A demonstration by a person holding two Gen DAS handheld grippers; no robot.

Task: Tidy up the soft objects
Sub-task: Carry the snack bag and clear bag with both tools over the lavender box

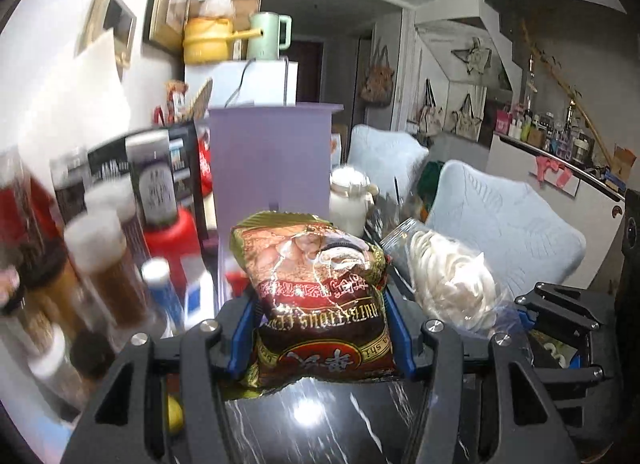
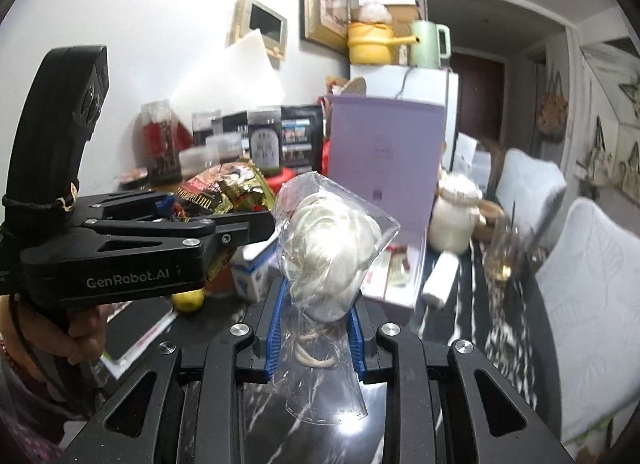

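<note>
The left gripper (image 1: 320,328) has its 2 blue fingers (image 1: 240,336) clamped on the red-gold snack bag (image 1: 316,296), which stands up between them above the desk (image 1: 320,424). The right gripper (image 2: 316,328) pinches the clear bag of white cord (image 2: 332,248) between its fingers (image 2: 274,336).

Cereal bag (image 1: 320,296): between the fingers of the left gripper (image 1: 320,328), above the table (image 1: 320,424), upside down.
Rope bag (image 2: 332,240): between the fingers of the right gripper (image 2: 314,336), above the table; just right of the cereal bag in the left wrist view.
Box (image 2: 384,152): upright on the table, behind both bags.
Jars (image 2: 264,140): left of the box, along the wall.
Ceramic pot (image 2: 456,216): on the table, right of the box.
Lemon (image 2: 190,298): on the table, under the left gripper.
Chairs (image 1: 504,224): right of the table.
Kettle (image 2: 428,44): on the fridge (image 2: 400,80), behind the box.
</note>
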